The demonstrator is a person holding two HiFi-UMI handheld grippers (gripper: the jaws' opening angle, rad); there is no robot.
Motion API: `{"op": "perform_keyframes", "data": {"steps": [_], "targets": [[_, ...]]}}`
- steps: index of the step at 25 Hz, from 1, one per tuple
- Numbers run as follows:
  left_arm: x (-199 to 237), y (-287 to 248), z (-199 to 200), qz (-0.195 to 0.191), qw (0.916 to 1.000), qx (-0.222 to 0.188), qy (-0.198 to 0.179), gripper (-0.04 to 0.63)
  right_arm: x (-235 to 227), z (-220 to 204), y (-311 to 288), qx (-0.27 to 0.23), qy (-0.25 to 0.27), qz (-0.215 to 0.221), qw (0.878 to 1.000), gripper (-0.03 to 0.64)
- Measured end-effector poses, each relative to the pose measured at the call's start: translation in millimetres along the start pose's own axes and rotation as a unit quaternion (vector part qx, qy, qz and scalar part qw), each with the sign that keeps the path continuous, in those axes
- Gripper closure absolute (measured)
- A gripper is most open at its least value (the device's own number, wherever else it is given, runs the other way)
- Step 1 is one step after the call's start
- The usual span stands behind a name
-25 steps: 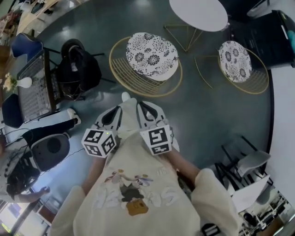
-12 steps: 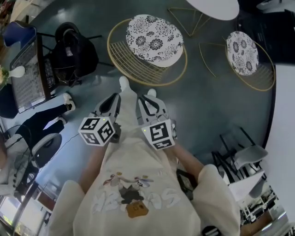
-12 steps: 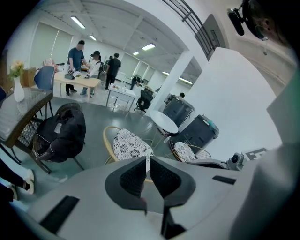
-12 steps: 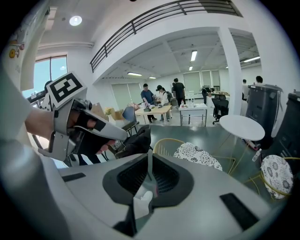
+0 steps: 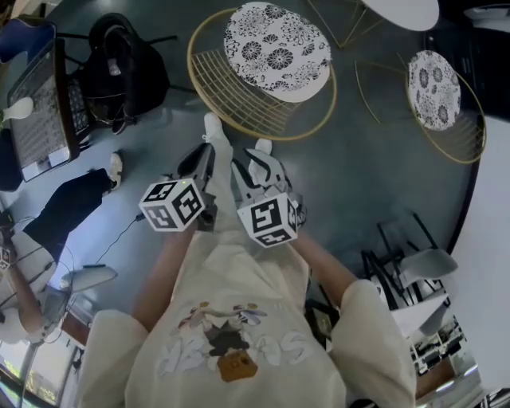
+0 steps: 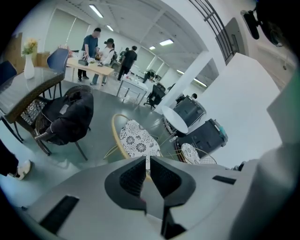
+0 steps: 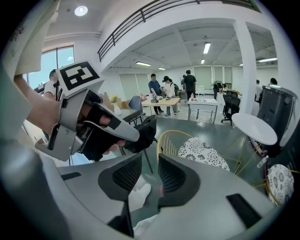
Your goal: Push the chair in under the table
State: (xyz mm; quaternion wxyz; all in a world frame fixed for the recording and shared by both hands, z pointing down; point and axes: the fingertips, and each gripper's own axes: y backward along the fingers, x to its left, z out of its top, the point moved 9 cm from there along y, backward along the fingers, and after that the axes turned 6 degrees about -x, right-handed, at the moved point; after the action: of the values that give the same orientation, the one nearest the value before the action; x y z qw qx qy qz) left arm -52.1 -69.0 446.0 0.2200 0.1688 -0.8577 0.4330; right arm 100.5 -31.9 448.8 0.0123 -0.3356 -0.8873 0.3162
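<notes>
Grey floor [image 5: 358,191] underfoot. Right gripper [image 7: 150,161]: jaws have just been opening, now well apart, nothing between them. Left gripper [image 6: 146,161]: jaws all but together, empty. Neither touches the wire chair [image 5: 275,48], which stands ahead, short of the round table [image 5: 402,9]. Judged: reach not yet made. Second chair [image 5: 437,88] stands aside, no obstruction seen.

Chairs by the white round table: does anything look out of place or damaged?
The nearer gold wire chair with the floral cushion stands clear of the white table, its seat not tucked under. A second chair also stands apart. Nothing looks spilled or broken.
</notes>
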Motion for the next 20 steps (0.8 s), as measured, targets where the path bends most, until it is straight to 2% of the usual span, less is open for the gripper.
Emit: {"op": "perform_keyframes", "data": {"steps": [9,10,12,20], "targets": [[32,-42,-2,0.013,0.9985,0.017,0.05,0.581,-3,-14,-34,0.034,0.037,0.005,0.999,0.502],[36,-48,-4,0.009,0.9981,0.023,0.056,0.575,-4,-17,-37,0.04,0.043,0.006,0.998,0.502],[42,-59,-7,-0.001,0.9972,0.034,0.066,0.518,-6,-22,-44,0.05,0.055,0.006,0.997,0.502],[71,-91,-13,0.006,0.9916,0.04,0.123,0.514,-20,-44,-78,0.079,0.091,-0.011,0.993,0.5]]}}
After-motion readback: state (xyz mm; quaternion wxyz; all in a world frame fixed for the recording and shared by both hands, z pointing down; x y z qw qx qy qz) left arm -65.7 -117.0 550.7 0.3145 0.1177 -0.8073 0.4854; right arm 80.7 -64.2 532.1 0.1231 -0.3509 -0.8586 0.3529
